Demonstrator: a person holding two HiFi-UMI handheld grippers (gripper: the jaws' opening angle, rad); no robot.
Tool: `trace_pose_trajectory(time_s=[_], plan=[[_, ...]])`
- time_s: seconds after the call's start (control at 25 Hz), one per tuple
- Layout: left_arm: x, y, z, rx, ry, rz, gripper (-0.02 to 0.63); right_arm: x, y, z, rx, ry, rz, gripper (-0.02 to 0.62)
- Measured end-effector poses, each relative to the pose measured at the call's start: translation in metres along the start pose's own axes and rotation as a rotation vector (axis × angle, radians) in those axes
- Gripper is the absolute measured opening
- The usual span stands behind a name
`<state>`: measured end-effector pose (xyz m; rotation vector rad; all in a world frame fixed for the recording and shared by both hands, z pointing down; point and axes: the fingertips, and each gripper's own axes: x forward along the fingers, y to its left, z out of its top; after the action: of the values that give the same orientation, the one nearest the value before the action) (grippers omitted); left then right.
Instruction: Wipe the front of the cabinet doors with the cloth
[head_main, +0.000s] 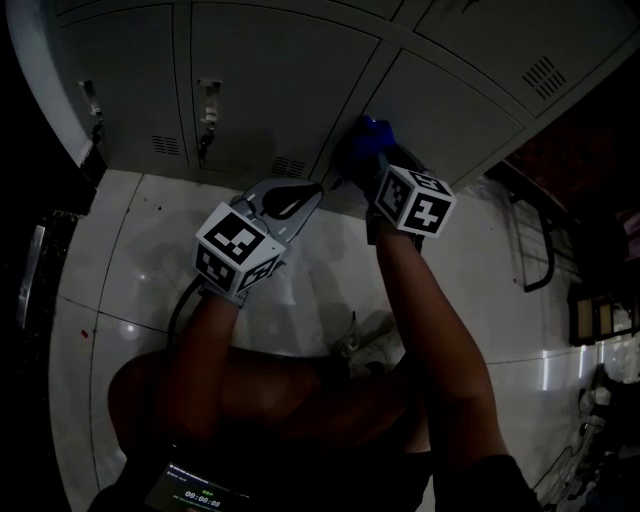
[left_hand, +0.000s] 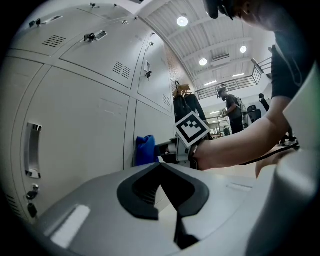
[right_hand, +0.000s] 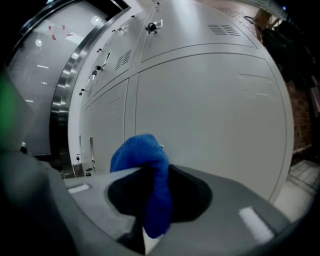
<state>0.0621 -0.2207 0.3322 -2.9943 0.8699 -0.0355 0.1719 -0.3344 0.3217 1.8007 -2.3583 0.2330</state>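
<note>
A blue cloth (head_main: 368, 133) is pressed against the grey cabinet doors (head_main: 270, 70), near the seam between two lower doors. My right gripper (head_main: 366, 152) is shut on it; in the right gripper view the cloth (right_hand: 146, 165) bulges up out of the jaws and hangs down between them, just off the door (right_hand: 205, 105). My left gripper (head_main: 312, 190) is shut with nothing in it, left of the cloth and just off the door bottoms. From the left gripper view, the left gripper (left_hand: 160, 163) points along the doors (left_hand: 80, 120) towards the cloth (left_hand: 145, 150) and the right gripper's marker cube (left_hand: 192, 128).
The doors carry latch handles (head_main: 208, 103), a recessed pull (left_hand: 32, 150) and vent slots (head_main: 543, 75). Glossy white floor tiles (head_main: 130, 250) run below the cabinet. A dark metal frame (head_main: 537, 250) stands to the right. A person (left_hand: 231, 107) stands far off in the hall.
</note>
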Motion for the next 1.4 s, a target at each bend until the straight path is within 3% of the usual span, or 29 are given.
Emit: trace_pose_trajectory(time_s=[0.32, 0.56, 0.72, 0.88, 1.08, 1.24, 1.4], plan=[[0.001, -0.002, -0.004, 0.011, 0.016, 0.001, 0.0, -0.024, -0.053, -0.002, -0.004, 0.012, -0.056, 0.077], [0.002, -0.003, -0.005, 0.014, 0.021, 0.0, 0.0, -0.055, -0.127, -0.01, 0.039, 0.01, -0.186, 0.077], [0.003, -0.003, -0.006, 0.017, 0.025, -0.005, 0.0, -0.078, -0.179, -0.022, 0.131, 0.017, -0.281, 0.077], [0.003, -0.004, -0.007, 0.017, 0.029, -0.004, 0.0, -0.091, -0.206, -0.028, 0.137, 0.019, -0.339, 0.077], [0.004, -0.005, -0.007, 0.02, 0.029, -0.008, 0.0, -0.097, -0.22, -0.031, 0.154, 0.01, -0.376, 0.077], [0.004, -0.004, -0.007, 0.018, 0.027, -0.007, 0.0, -0.101, -0.209, -0.034, 0.215, -0.006, -0.354, 0.077], [0.004, -0.004, -0.005, 0.016, 0.024, -0.007, 0.0, -0.099, -0.175, -0.027, 0.133, -0.014, -0.29, 0.077]])
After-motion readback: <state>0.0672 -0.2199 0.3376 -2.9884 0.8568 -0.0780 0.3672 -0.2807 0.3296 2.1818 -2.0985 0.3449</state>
